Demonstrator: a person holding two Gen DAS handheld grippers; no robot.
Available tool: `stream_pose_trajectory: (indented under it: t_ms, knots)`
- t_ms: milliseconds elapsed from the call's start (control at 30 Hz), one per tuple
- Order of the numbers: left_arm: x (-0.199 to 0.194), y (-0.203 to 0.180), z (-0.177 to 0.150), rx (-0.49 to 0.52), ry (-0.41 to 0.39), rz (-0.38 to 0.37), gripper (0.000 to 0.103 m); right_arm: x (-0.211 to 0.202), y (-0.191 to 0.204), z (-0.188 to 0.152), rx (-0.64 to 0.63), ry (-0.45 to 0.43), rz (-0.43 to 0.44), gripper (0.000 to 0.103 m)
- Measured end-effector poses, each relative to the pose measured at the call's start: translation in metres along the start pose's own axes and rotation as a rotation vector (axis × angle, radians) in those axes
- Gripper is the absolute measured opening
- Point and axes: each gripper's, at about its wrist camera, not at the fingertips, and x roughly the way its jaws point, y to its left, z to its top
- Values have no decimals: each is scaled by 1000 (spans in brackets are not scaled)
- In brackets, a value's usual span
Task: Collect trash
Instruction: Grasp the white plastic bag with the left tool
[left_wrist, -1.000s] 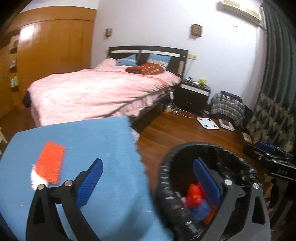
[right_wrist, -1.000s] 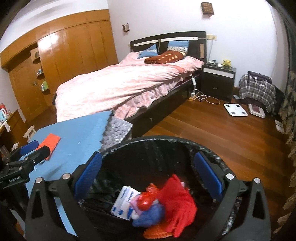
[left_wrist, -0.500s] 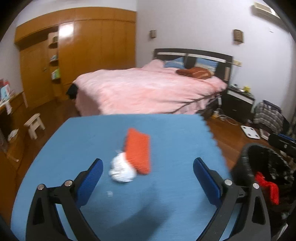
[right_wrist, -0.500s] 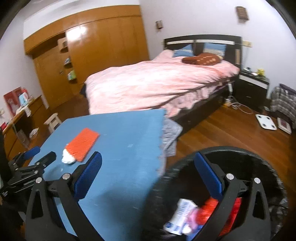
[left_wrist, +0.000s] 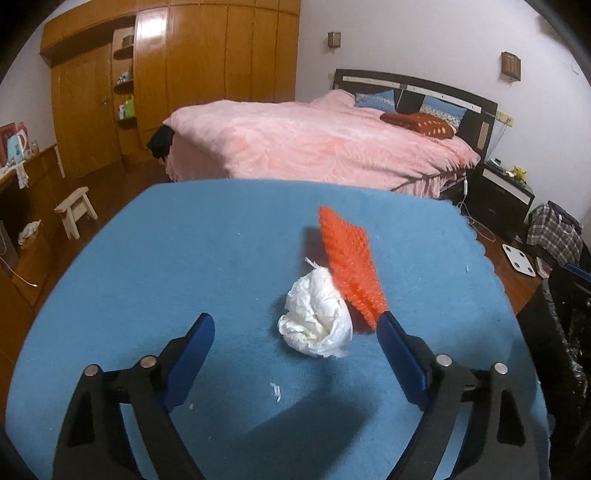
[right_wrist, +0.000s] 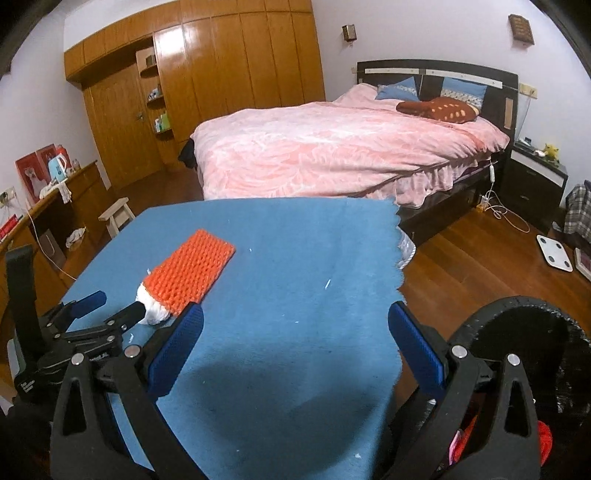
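A crumpled white tissue (left_wrist: 316, 322) lies on the blue table cover (left_wrist: 184, 258), touching an orange foam net sleeve (left_wrist: 349, 264) behind it. My left gripper (left_wrist: 295, 332) is open just above and before the tissue, its right finger beside the sleeve's near end. In the right wrist view the sleeve (right_wrist: 192, 275) and tissue (right_wrist: 153, 312) lie at the left, with the left gripper (right_wrist: 110, 306) by them. My right gripper (right_wrist: 295, 332) is open and empty over the table's right part. The black-lined trash bin (right_wrist: 517, 332) stands at the lower right with red trash inside.
A pink bed (right_wrist: 332, 147) stands behind the table. A wooden wardrobe (right_wrist: 221, 92) lines the far wall. A small stool (left_wrist: 75, 210) and a desk stand at the left. A nightstand (right_wrist: 535, 184), a scale (right_wrist: 556, 253) and a checked bag (left_wrist: 554, 232) lie at the right.
Both grippers have swung left from over the trash bin to the table. The left gripper has come close to the tissue and sleeve. Both stay open.
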Motion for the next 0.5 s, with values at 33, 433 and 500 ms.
stream_pose_trajectory:
  t_ms: [33, 433, 500]
  knots:
    - [2, -1, 0, 1, 6, -6, 85, 3, 1, -1, 0, 4, -1, 97]
    - [27, 1, -2, -16, 106, -138, 33, 19, 2, -12, 3, 44, -16, 97]
    - [21, -1, -3, 0, 87, -135, 33, 20, 1, -11, 1, 47, -15, 97]
